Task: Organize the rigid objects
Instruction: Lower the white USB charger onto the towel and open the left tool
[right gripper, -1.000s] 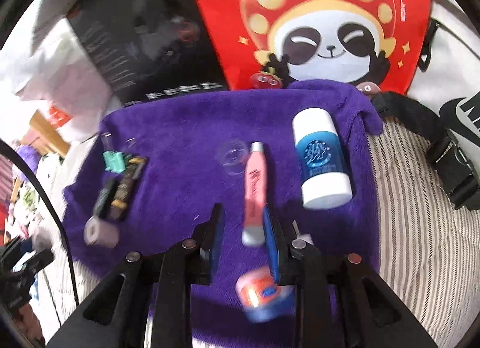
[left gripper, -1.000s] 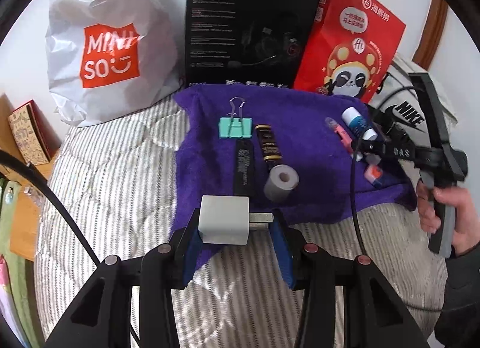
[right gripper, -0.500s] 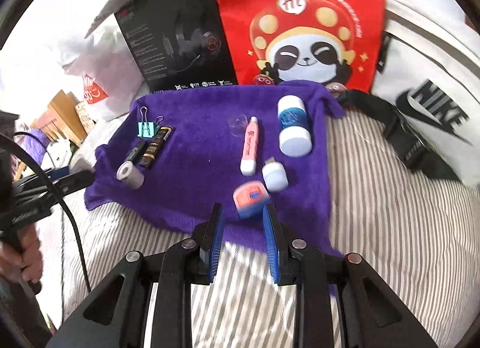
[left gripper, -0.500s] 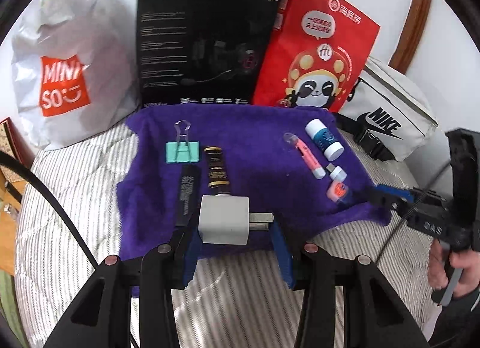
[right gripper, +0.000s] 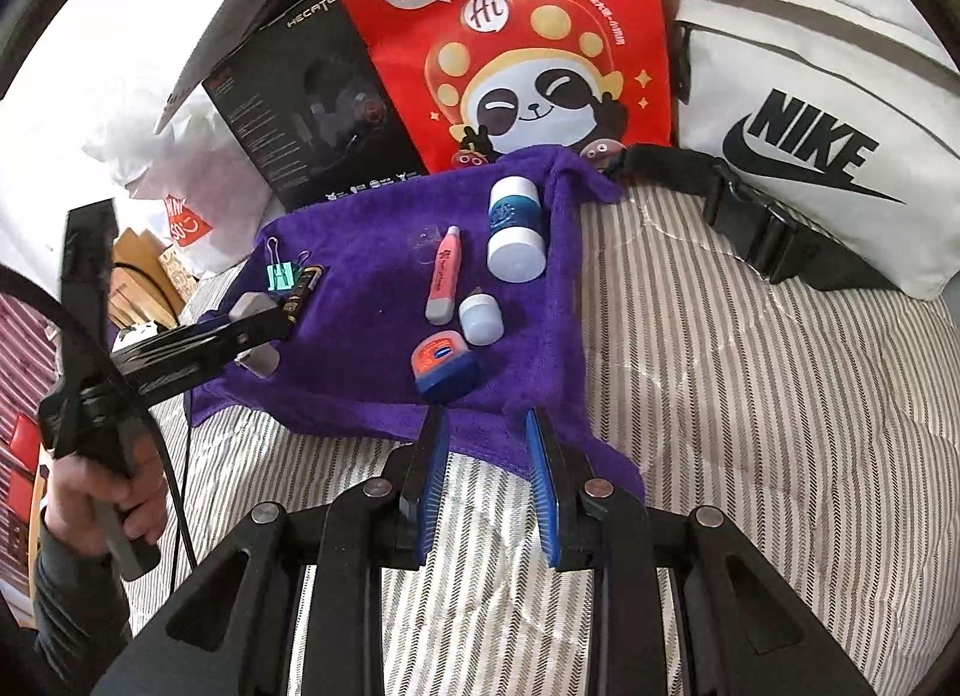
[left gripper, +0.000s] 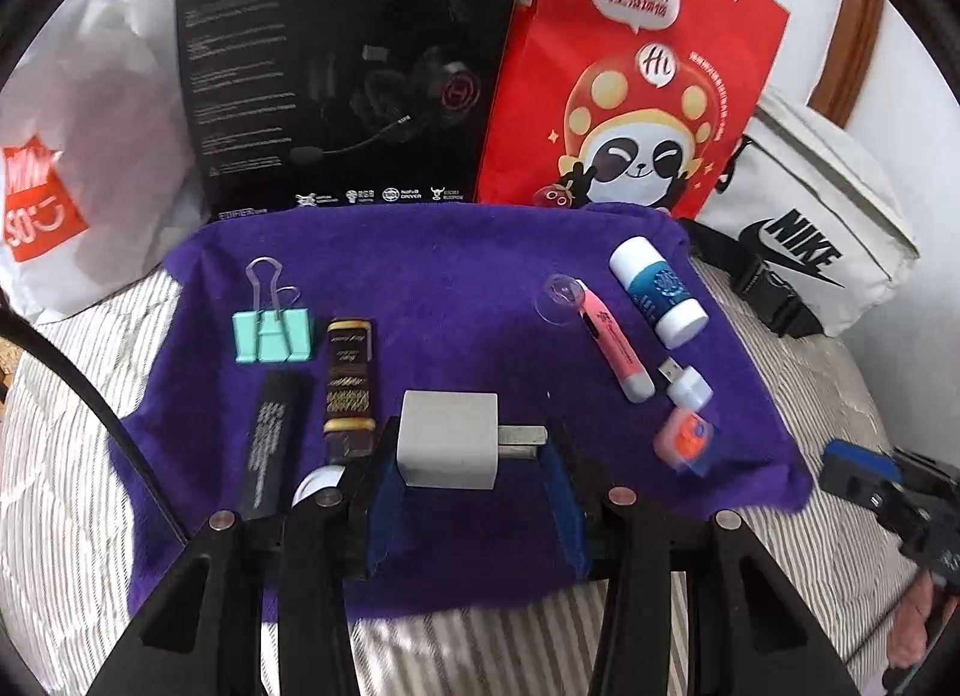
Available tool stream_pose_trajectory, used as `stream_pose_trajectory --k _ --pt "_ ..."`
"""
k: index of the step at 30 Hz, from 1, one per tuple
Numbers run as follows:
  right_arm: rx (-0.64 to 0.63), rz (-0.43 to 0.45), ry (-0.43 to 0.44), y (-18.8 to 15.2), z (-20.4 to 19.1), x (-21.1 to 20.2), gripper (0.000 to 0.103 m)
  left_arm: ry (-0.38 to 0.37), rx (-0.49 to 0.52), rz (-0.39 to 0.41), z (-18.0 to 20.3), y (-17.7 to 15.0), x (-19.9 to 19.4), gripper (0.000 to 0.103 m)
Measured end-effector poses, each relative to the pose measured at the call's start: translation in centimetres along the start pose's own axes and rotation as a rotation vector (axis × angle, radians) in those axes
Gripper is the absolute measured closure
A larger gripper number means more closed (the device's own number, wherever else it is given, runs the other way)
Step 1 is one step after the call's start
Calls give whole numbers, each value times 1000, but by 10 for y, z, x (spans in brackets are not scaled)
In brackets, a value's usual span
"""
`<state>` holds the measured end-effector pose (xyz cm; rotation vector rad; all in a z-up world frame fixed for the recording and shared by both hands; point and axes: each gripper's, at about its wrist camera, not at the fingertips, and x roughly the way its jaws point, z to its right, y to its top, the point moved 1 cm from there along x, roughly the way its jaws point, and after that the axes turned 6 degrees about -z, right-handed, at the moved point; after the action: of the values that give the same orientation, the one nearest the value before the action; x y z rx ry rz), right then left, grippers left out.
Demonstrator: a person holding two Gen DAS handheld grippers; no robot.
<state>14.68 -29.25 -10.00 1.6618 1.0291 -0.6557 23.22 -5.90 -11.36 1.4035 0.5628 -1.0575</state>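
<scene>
The left gripper [left gripper: 474, 477] is pointed steeply downward, its blue pads clamped against a held block. The right gripper [right gripper: 487, 480] is likewise angled downward, its jaws set narrowly apart with nothing between them. The left hand [right gripper: 105, 495] is wrapped around its handle.

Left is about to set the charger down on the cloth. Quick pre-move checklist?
1. Left gripper grip: jaws clamp the white charger plug, prongs toward one pad: ok.
2. Drop zone: bare purple cloth ahead of the plug: ok.
3. Neighbours: gold-and-black tube and a white roll sit close on the left; clearance: cannot tell.
4. Right gripper: empty, jaws apart, at the cloth's near edge: ok.
5. Right-side items: the pink pen and blue-capped tin are away from the left gripper: ok.
</scene>
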Motion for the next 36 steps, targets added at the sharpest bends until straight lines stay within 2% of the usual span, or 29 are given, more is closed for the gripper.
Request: stream_pose_trajectory --k 7,18,23,27,36 --pt "4 9 41 2 2 -2 76 58 6 -43 7 16 28 61" --pt "17 -13 56 -3 6 4 76 138 84 -82 23 15 53 61" --pt "15 -15 56 -3 6 3 76 141 85 -90 24 14 53 61" --pt "7 -13 57 -4 2 0 76 132 93 -105 26 12 53 53" --pt "2 5 50 -9 -3 -17 76 134 102 -110 30 8 35 52"
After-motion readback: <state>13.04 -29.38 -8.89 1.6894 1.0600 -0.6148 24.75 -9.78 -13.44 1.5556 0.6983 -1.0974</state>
